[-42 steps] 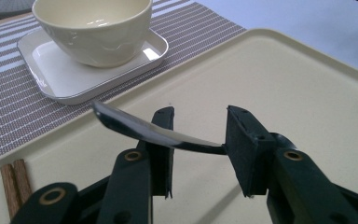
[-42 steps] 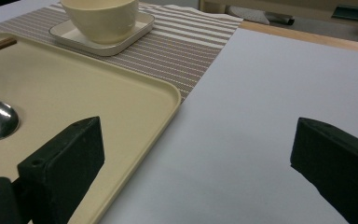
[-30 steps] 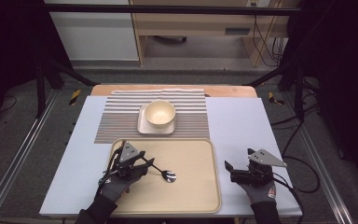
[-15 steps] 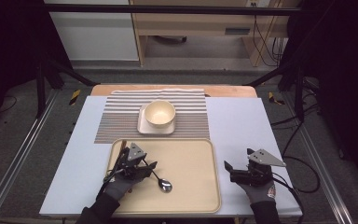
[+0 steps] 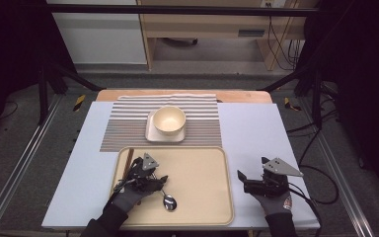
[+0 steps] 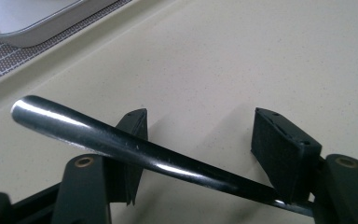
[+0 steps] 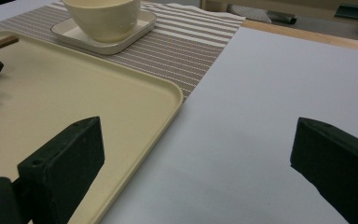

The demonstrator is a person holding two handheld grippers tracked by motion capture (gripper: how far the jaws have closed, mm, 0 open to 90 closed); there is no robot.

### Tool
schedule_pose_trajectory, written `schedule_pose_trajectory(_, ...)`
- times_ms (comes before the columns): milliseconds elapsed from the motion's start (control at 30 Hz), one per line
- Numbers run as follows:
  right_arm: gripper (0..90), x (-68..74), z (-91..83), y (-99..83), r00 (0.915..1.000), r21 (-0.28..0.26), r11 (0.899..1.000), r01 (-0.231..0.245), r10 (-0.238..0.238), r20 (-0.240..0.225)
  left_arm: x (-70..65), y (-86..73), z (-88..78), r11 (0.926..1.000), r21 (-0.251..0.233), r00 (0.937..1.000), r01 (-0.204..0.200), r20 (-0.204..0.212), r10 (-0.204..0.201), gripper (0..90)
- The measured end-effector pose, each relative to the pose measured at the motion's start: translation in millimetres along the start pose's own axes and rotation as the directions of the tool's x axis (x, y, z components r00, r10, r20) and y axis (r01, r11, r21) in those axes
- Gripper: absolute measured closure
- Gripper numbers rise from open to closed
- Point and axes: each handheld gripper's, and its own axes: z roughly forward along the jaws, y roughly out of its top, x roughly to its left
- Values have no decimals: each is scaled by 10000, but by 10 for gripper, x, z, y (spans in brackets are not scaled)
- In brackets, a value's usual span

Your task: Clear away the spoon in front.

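Spoon (image 5: 167, 197) flat on tan tray (image 5: 202, 173), lower middle of high view, bowl end toward bottom. Handle between left gripper (image 5: 145, 174) jaws; jaws just been opening, spread, pads off handle. Chopsticks (image 5: 127, 163) at tray's left edge. Right gripper (image 5: 246, 180) spread wide, lower right, over white mat (image 5: 256, 133).

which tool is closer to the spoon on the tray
Left. The left tool is over the tray with the spoon handle between its open jaws, which have just been opening. The right tool sits off the tray on the white table.
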Motion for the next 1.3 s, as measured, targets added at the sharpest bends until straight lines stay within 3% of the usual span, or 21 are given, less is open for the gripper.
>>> schedule_pose_trajectory(200,31,5,4,0,10000,-8,10000,22,-22,-14,9,10,-13,10000,-51,9996,-31,-278,29,283)
schedule_pose_trajectory(533,31,6,3,2,10000,-9,10000,14,-14,-12,34,48,-150,9910,-1328,9991,170,-374,-222,249)
schedule_pose_trajectory(800,32,7,6,0,10000,-3,10000,28,-28,-26,68,74,-168,9863,-1637,9965,205,-769,-335,189)
schedule_pose_trajectory(900,31,7,12,-2,10000,30,10000,64,-64,-26,87,85,-181,9854,-1690,9955,221,-868,-373,185)
schedule_pose_trajectory(1100,31,5,6,1,10000,-17,10000,41,-41,-27,148,107,-268,9756,-2154,9929,435,-989,-661,186)
schedule_pose_trajectory(1300,31,6,6,0,10000,8,10000,36,-36,-17,50,97,-356,9696,-2430,9963,275,-729,-465,268)
